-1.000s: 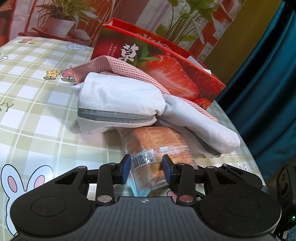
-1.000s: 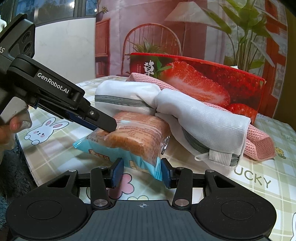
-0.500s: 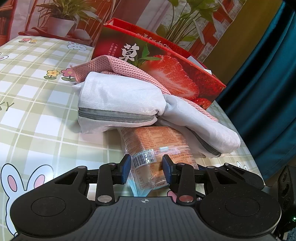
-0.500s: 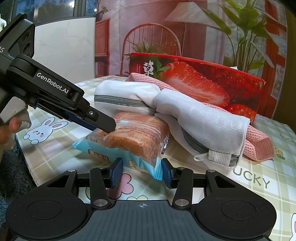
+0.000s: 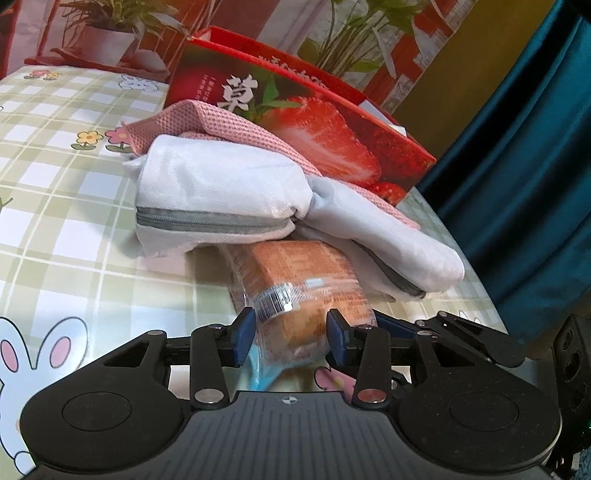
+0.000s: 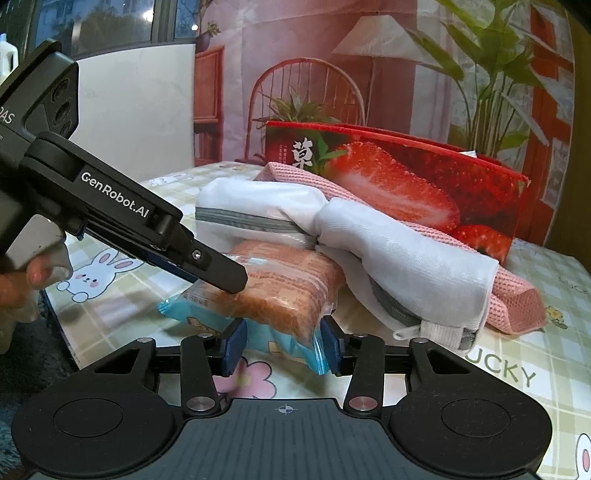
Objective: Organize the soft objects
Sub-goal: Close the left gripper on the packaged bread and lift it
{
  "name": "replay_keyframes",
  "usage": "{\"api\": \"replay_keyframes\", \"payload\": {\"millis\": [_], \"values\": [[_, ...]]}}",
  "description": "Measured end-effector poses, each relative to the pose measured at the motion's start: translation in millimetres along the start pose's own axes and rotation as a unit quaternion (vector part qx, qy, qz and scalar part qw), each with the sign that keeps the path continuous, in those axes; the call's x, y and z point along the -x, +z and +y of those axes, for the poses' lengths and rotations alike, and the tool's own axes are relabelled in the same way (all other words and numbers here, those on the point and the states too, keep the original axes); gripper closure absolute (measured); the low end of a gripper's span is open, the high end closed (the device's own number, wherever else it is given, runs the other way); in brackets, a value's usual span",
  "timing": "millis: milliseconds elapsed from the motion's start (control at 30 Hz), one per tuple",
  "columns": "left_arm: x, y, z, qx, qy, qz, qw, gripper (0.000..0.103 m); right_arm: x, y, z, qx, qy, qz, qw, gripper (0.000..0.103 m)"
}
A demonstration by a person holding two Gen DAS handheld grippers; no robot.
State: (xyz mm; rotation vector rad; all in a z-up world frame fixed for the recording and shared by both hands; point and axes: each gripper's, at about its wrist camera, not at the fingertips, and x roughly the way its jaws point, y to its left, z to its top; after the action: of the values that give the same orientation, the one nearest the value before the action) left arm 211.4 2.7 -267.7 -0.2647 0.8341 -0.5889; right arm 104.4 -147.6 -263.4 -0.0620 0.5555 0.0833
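Both wrist views sit low and close, facing the same bread packet — from different ends.

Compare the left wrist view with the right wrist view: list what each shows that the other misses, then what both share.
Only the left wrist view: the dark teal curtain at right and the barcode label on the clear-wrapped orange bread loaf.

Only the right wrist view: the left tool from the side, touching the loaf's end, the person's hand, and the window.

Both: the loaf, the white zippered mesh bag, the pink waffle-weave towel, the red strawberry-printed box and the green checked tablecloth.
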Motion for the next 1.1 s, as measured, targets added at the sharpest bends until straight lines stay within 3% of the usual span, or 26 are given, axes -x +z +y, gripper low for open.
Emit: {"api": "replay_keyframes", "payload": {"millis": [267,500,567,667,867,1100], "values": [[-2,-1,2,0.002,0.001,0.006,1.0000,0.059,3,-1,6,0.008,0.001,0.001,1.000,0.066],[-3,-2,3,-0.002,0.001,0.006,1.0000,0.059,-3,0,4,0.008,-0.015,0.002,1.000,0.050],[-3,-2,4,-0.001,0.001,0.006,1.0000,0.059,-6,1,0,0.000,-0.012,0.004,1.000,0.050],[-2,-3,3,-0.001,0.001,0.005,1.0000,0.060,-8,0,-3,-0.014,-0.002,0.008,1.000,0.053],[3,0,-2,-0.006,0.000,0.012,0.9999,0.060,0,3,-2,-0.024,0.013,0.001,1.000,0.070],[11,1,-9,-0.009,0.000,0.020,0.9998,0.060,13,10,8,-0.009,0.016,0.004,1.000,0.071]]}}
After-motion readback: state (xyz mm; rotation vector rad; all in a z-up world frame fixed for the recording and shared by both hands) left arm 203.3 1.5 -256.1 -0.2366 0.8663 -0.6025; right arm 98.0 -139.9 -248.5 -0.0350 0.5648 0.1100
